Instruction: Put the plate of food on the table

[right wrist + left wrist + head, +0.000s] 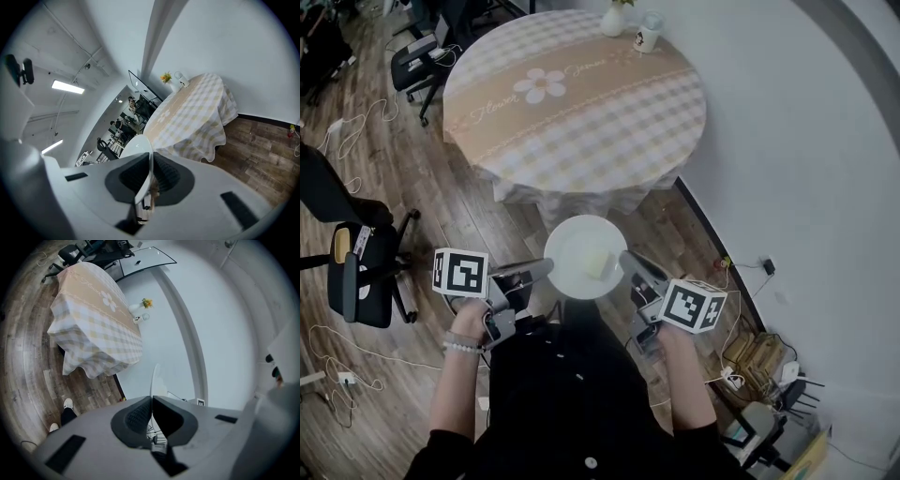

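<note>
A white plate with a pale yellow piece of food is held in the air between both grippers, short of the round table. My left gripper is shut on the plate's left rim. My right gripper is shut on its right rim. In the left gripper view the plate shows edge-on between the pads of the left gripper. In the right gripper view the plate passes through the jaws of the right gripper.
The table has a checked cloth with a flower print. A white vase and a small jar stand at its far edge. Office chairs stand on the wooden floor to the left. A white wall and cables lie to the right.
</note>
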`<state>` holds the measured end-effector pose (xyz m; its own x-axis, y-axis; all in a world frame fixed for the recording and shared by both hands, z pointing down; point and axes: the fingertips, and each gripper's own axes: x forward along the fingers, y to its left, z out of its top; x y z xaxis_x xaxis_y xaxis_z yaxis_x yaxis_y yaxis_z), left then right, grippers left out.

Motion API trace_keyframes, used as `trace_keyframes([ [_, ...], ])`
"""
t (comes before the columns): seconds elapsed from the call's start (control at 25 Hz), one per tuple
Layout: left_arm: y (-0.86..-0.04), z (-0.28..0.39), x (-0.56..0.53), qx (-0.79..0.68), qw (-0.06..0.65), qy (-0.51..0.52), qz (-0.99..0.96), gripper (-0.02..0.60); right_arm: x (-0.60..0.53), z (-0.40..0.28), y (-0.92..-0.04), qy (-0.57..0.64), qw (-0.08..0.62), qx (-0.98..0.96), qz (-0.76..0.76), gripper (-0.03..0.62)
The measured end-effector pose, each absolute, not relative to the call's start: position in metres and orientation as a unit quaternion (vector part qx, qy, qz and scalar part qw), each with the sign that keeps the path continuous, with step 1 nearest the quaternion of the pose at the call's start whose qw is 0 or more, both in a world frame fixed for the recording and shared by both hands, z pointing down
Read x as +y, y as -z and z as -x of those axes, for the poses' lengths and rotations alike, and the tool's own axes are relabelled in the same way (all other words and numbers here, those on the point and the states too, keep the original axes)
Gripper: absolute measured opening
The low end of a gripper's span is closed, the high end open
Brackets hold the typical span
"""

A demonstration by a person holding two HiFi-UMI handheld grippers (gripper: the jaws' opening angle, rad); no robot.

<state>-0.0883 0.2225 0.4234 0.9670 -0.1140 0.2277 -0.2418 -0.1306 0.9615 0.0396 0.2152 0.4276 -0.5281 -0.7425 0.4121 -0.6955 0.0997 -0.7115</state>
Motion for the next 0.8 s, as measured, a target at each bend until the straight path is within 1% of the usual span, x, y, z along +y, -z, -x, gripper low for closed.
trace_keyframes([
  [0.2, -0.420, 0.067, 0.189, -0.133, 0.660, -0.037, -0.738, 0.006, 0.175, -0.060, -0.426, 0.467, 0.020, 0.749, 0.469, 0.014],
  [0.32, -0.421, 0.044, 0.162, -0.144, 0.643, -0.043, -0.751, 0.006, 0.147, -0.084, -0.425, 0.472, 0.015, 0.754, 0.457, 0.014],
  [0.44, -0.415, 0.021, 0.143, -0.158, 0.666, -0.030, -0.728, 0.006, 0.123, -0.104, -0.424, 0.479, 0.011, 0.757, 0.444, 0.014],
  [0.6, -0.417, 0.028, 0.133, -0.163, 0.679, -0.014, -0.716, 0.006, 0.108, -0.096, -0.427, 0.473, 0.002, 0.763, 0.441, 0.014],
  [0.68, -0.419, 0.033, 0.127, -0.163, 0.671, -0.010, -0.723, 0.006, 0.101, -0.091, -0.428, 0.469, -0.002, 0.766, 0.440, 0.014],
  [0.8, -0.424, 0.029, 0.108, -0.167, 0.635, -0.019, -0.754, 0.006, 0.085, -0.099, -0.427, 0.470, -0.005, 0.770, 0.432, 0.014],
])
